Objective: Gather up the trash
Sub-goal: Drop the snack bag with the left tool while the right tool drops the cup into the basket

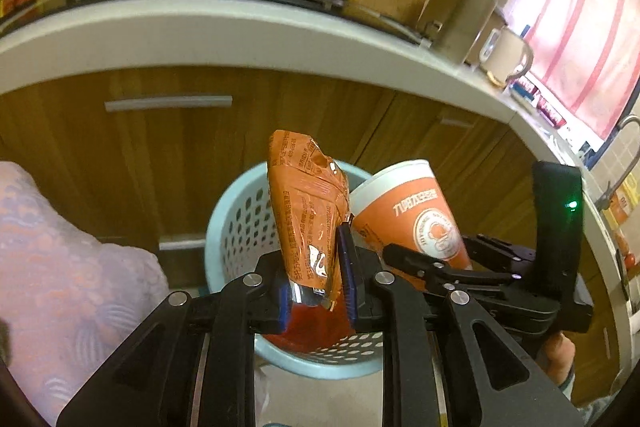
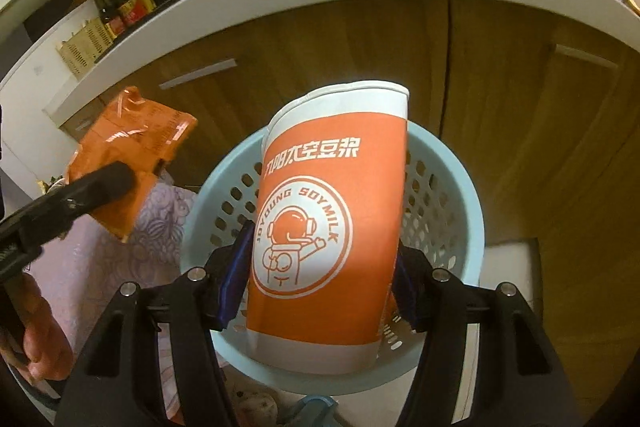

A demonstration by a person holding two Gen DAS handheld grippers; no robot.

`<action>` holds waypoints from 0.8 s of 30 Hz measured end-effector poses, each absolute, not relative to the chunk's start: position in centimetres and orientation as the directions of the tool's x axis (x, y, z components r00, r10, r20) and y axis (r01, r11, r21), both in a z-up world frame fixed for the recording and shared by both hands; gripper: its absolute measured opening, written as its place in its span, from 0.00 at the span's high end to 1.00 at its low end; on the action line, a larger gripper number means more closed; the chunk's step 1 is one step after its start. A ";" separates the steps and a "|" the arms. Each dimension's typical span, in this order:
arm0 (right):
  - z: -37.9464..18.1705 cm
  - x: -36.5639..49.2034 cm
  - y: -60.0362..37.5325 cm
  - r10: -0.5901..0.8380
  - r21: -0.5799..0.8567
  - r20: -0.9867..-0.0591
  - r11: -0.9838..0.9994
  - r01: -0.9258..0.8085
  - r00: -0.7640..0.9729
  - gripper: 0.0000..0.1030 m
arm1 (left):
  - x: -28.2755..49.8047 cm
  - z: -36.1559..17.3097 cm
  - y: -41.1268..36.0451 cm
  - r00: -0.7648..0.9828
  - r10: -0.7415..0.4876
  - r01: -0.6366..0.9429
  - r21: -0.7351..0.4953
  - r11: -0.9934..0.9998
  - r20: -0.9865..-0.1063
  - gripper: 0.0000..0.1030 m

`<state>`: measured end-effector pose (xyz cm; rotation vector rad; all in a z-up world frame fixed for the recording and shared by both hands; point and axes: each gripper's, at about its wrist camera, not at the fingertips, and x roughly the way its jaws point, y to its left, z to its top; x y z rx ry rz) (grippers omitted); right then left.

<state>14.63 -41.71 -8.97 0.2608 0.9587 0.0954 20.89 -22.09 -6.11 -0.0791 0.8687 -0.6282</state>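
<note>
Delivery is the step in hand: both pieces of trash hang over the pale blue basket (image 2: 460, 183), a round plastic bin with perforated walls standing on the floor before wooden cabinet doors. Next, I judge, each grip must let go with its load inside the rim. The right gripper (image 2: 320, 291) is clamped on the paper cup (image 2: 332, 211), a smooth tapered orange-and-white cup tilted mouth-away above the opening. The left gripper (image 1: 316, 291) is pinched on the orange wrapper (image 1: 308, 203), a crinkled glossy foil packet; its lower end probably sits over the basket, though the fingers hide that.
</note>
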 end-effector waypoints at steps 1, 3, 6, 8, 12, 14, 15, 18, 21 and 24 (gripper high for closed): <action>-9.1 14.6 -41.8 0.195 0.262 -0.799 0.964 0.038 0.569 0.37 | 21.1 -6.4 -22.2 0.481 -0.532 0.477 -0.301 0.825 -0.696 0.67; -9.0 14.5 -42.1 0.188 0.260 -0.798 0.965 0.046 0.573 0.35 | 21.2 -6.9 -22.4 0.495 -0.502 0.461 -0.275 0.844 -0.709 0.50; -8.7 14.2 -42.4 0.185 0.273 -0.792 0.960 0.065 0.581 0.35 | 21.1 -7.0 -21.8 0.489 -0.509 0.457 -0.289 0.841 -0.708 0.49; -8.2 14.1 -43.1 0.183 0.282 -0.784 0.956 0.077 0.593 0.35 | 20.6 -6.7 -21.1 0.493 -0.512 0.455 -0.293 0.841 -0.703 0.48; -6.4 13.4 -43.0 0.193 0.299 -0.750 0.952 0.064 0.633 0.35 | 19.0 -5.7 -19.7 0.523 -0.505 0.446 -0.284 0.849 -0.687 0.48; -5.2 13.1 -42.0 0.206 0.299 -0.729 0.954 0.033 0.652 0.35 | 17.9 -4.8 -18.7 0.548 -0.504 0.444 -0.278 0.852 -0.668 0.47; -4.6 12.9 -41.4 0.208 0.293 -0.719 0.956 0.018 0.663 0.35 | 17.4 -4.3 -18.1 0.558 -0.505 0.443 -0.279 0.852 -0.658 0.46; -3.0 12.7 -39.5 0.219 0.285 -0.691 0.958 -0.018 0.689 0.35 | 16.0 -3.0 -16.3 0.587 -0.509 0.438 -0.282 0.854 -0.629 0.45; -1.7 12.3 -38.3 0.225 0.283 -0.670 0.958 -0.037 0.707 0.35 | 15.2 -2.1 -15.0 0.597 -0.523 0.434 -0.303 0.848 -0.609 0.44; -0.8 11.7 -37.8 0.234 0.285 -0.659 0.957 -0.050 0.715 0.35 | 14.4 -1.5 -13.8 0.613 -0.518 0.422 -0.306 0.853 -0.597 0.44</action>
